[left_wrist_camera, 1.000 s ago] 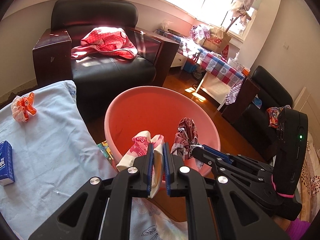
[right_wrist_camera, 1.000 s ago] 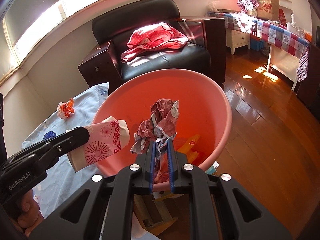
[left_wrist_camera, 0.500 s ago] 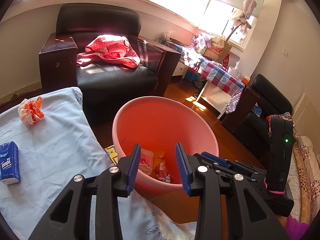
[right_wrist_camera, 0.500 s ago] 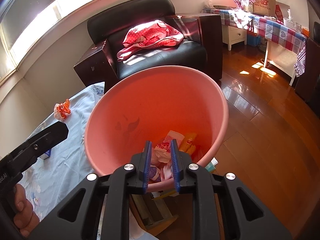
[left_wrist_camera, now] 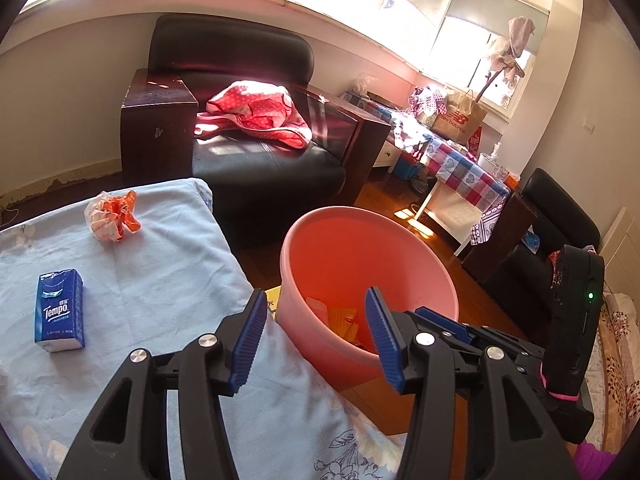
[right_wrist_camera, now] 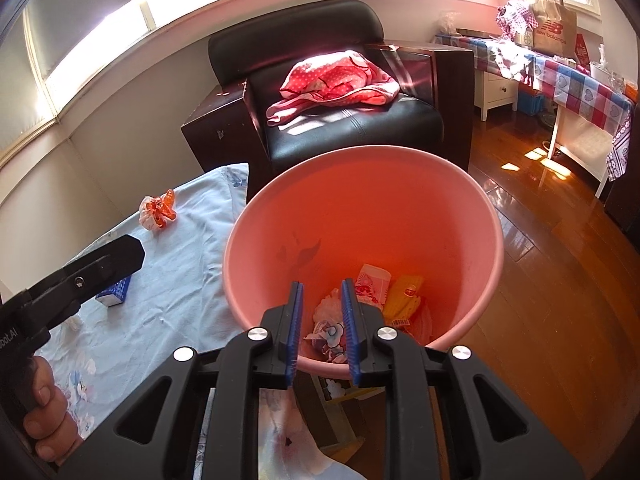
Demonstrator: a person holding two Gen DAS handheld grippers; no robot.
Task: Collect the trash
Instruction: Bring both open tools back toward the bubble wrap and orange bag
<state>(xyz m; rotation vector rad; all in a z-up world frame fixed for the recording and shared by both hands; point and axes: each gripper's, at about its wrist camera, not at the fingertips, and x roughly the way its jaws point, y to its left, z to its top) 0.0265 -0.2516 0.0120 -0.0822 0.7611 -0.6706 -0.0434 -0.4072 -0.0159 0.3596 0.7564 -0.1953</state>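
While the left claw (left_wrist_camera: 316,334) is opening empty and the right claw (right_wrist_camera: 320,326) stands narrowly parted and empty, the crumpled orange wrapper (left_wrist_camera: 113,216) looks light and crushable, best pinched across its bulk.

Legible markings
"Tempo" on the blue tissue pack (left_wrist_camera: 60,311), left of frame; "new balance" on the brown paper bag (right_wrist_camera: 554,26), upper right; partial "ot.AI" on the left hand-held gripper (right_wrist_camera: 100,266), left edge.
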